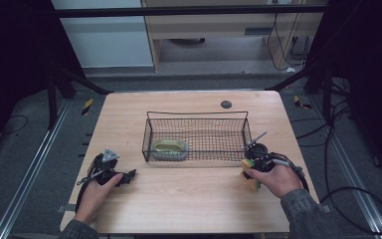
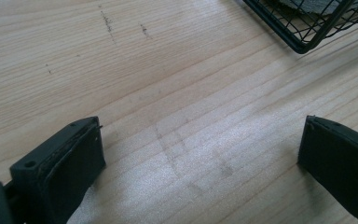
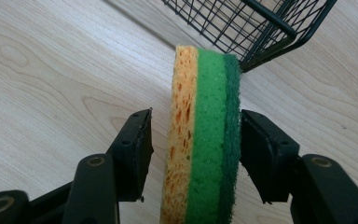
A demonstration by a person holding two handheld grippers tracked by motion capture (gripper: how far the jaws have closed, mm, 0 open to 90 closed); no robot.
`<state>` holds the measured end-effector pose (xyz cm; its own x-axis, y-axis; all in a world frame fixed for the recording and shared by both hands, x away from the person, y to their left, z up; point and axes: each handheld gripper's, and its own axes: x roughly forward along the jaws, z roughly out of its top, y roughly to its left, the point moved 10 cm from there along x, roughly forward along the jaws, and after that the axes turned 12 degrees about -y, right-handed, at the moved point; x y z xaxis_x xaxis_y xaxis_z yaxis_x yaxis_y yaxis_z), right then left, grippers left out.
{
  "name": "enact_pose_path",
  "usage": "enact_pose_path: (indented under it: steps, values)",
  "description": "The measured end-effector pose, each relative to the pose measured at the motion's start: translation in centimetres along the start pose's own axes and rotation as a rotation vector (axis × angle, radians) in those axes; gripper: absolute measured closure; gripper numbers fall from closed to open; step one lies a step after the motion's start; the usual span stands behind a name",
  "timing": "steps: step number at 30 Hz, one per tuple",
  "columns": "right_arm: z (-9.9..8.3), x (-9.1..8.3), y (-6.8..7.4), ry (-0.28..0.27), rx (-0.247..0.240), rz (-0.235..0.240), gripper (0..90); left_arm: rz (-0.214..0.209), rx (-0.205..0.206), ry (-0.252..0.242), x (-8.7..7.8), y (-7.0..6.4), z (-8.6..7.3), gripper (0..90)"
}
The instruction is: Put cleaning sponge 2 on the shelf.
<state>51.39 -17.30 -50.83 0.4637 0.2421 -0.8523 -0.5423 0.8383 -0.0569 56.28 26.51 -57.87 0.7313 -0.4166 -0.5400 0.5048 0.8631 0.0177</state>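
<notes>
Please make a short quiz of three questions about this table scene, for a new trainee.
1. True or false: the left gripper has its jaws apart over bare table.
2. What stands on edge between the jaws of the right gripper?
A. a cup
B. a sponge
C. a cloth
3. Name the container where the green dish lies.

Key
1. True.
2. B. Whether the jaws already press on it cannot be told.
3. The black wire basket.

A black wire basket (image 1: 197, 135) stands mid-table (image 1: 179, 199), holding a pale green dish (image 1: 169, 148) at its left end.
</notes>
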Motion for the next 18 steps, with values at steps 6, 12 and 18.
enact_pose_path:
  steps: [6, 12, 18]
  values:
    - [-0.16, 0.07, -0.11, 0.011, 0.009, 0.004, 47.4, 0.0, -0.001, 0.0, 0.01, 0.0, 0.01, 0.0]
    - [-0.3, 0.07, -0.13, 0.017, 0.01, 0.01, 52.5, 0.0, -0.001, -0.001, 0.02, 0.0, 0.01, 0.0]
    - [-0.39, -0.38, -0.21, 0.013, 0.023, 0.018, 64.2, 0.0, -0.002, -0.002, 0.03, -0.01, 0.02, 0.0]
